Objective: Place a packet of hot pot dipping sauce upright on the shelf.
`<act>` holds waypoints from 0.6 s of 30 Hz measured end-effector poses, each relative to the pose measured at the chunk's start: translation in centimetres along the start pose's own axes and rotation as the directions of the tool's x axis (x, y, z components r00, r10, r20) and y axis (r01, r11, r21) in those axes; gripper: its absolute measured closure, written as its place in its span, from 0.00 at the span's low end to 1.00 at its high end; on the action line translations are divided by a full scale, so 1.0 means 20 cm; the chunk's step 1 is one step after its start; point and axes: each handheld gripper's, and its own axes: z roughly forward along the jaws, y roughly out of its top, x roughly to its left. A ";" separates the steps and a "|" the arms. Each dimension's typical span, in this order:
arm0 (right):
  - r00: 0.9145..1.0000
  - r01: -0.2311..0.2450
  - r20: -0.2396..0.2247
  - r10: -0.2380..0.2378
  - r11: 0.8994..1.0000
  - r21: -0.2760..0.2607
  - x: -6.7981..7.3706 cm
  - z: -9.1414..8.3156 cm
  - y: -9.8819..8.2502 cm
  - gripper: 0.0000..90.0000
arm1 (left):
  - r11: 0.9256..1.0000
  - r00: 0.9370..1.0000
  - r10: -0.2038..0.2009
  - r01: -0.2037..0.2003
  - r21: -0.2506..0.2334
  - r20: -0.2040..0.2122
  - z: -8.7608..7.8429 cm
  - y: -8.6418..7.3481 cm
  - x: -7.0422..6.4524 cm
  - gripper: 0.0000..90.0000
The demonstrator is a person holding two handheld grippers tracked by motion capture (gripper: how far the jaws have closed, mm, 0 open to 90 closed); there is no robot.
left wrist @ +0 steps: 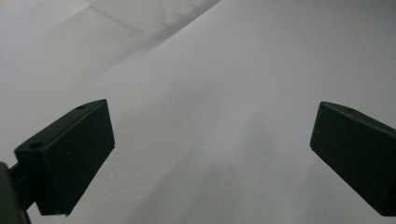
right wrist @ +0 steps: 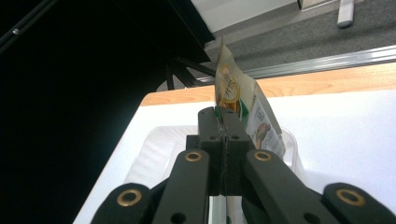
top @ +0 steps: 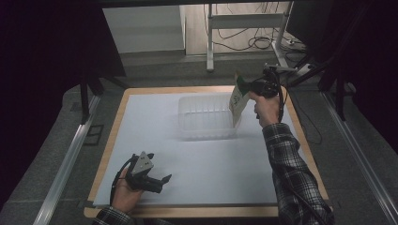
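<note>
Right tool (top: 248, 86) clenched on packet (top: 237, 99) top edge, above clear tub (top: 206, 117). Packet looks light, floppy, slippery; sealed edge likely best hold. Left tool (top: 162, 180) released, low over worktop (top: 197, 164).

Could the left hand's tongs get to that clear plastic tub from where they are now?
Probably yes. The left tongs are open and hold nothing, and only bare white table lies between them and the tub. The right tongs hold a packet at the tub's far side, away from that path.
</note>
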 end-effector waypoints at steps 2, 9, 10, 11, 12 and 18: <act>1.000 0.004 0.002 -0.004 1.000 0.005 -0.01 0.02 -0.01 0.99 | 1.000 1.000 0.001 -0.001 0.000 0.002 0.00 0.00 0.00 0.00; 0.999 0.019 0.034 -0.020 0.999 0.029 -0.03 0.06 -0.05 0.99 | 1.000 1.000 0.002 -0.002 0.002 0.000 0.00 0.00 0.00 0.00; 0.999 0.022 0.041 -0.023 0.999 0.032 -0.04 0.07 -0.06 0.99 | 1.000 1.000 0.002 -0.002 0.003 0.001 0.00 0.00 0.00 0.00; 0.999 0.024 0.045 -0.026 0.999 0.035 -0.04 0.07 -0.07 0.99 | 1.000 1.000 0.002 -0.002 0.003 0.001 0.00 0.00 0.00 0.00; 0.998 0.029 0.050 -0.031 0.999 0.039 -0.05 0.08 -0.07 0.99 | 1.000 1.000 0.005 -0.005 0.006 0.000 0.00 0.00 0.00 0.00; 0.998 0.050 0.046 -0.052 0.998 0.042 -0.07 0.08 -0.09 0.98 | 1.000 1.000 0.012 -0.012 0.015 0.001 0.00 0.00 0.00 0.00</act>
